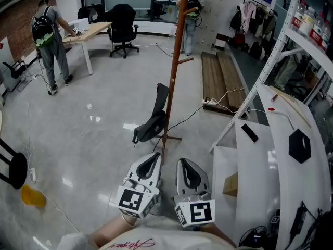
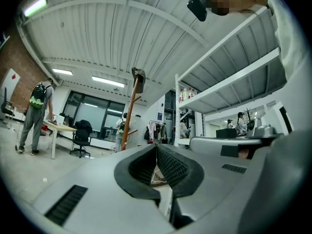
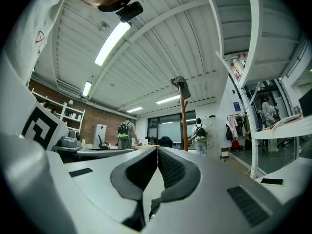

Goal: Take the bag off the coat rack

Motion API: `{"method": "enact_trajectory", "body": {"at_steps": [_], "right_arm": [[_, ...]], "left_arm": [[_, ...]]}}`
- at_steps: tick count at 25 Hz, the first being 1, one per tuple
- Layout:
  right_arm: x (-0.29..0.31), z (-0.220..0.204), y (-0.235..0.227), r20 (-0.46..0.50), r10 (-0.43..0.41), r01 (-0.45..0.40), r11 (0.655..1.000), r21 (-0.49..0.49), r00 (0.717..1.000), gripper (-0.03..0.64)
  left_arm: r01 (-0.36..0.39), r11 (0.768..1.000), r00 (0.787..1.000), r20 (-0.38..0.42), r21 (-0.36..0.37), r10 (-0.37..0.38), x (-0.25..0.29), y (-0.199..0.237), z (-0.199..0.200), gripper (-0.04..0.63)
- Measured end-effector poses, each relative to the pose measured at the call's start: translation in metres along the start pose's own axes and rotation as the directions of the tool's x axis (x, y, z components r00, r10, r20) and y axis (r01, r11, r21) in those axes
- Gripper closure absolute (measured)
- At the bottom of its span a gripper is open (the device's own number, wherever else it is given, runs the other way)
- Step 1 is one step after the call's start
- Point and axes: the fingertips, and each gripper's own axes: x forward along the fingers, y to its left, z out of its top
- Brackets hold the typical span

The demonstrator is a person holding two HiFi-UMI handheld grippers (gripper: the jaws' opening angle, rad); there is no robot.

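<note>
A brown coat rack pole (image 1: 174,61) stands on the grey floor just ahead of me. A black bag (image 1: 152,123) hangs against its lower part, with the strap running up the pole. In the gripper views the pole (image 2: 130,116) (image 3: 184,123) rises above the jaws, and a dark thing (image 2: 138,78) (image 3: 181,87) droops over its top. The low bag is hidden there by the gripper bodies. My left gripper (image 1: 155,157) (image 2: 157,148) and right gripper (image 1: 186,163) (image 3: 157,149) are side by side short of the pole's foot. Both are shut and empty.
White shelving (image 1: 291,139) fills the right side. Wooden boards (image 1: 218,79) and a power strip with cables (image 1: 210,102) lie on the floor beyond the pole. Further off are a desk (image 1: 86,33), an office chair (image 1: 123,30) and two people (image 1: 49,46) (image 1: 190,9). A black stool (image 1: 13,168) is at the left.
</note>
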Motion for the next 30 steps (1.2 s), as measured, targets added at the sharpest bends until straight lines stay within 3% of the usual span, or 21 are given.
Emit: {"method": "enact_trajectory", "body": {"at_steps": [6, 11, 16, 30], "right_arm": [[0.044, -0.008, -0.019, -0.004, -0.005, 0.005, 1.0, -0.009, 1.0, 0.597], [0.093, -0.018, -0.041, -0.013, -0.027, 0.027, 1.0, -0.003, 1.0, 0.597], [0.147, -0.022, -0.062, -0.021, -0.034, 0.034, 0.999, -0.004, 0.999, 0.597], [0.294, -0.04, -0.126, -0.035, -0.087, 0.087, 0.996, 0.012, 0.996, 0.597]], "left_arm": [[-0.001, 1.0, 0.999, -0.032, -0.026, 0.0, 0.038, 0.025, -0.006, 0.577], [0.015, 1.0, 1.0, -0.004, 0.002, -0.015, 0.082, 0.056, -0.014, 0.577], [0.027, 0.999, 0.998, -0.053, -0.022, -0.028, 0.129, 0.083, -0.014, 0.577], [0.065, 0.998, 0.993, -0.1, -0.023, -0.067, 0.261, 0.172, -0.027, 0.577]]}}
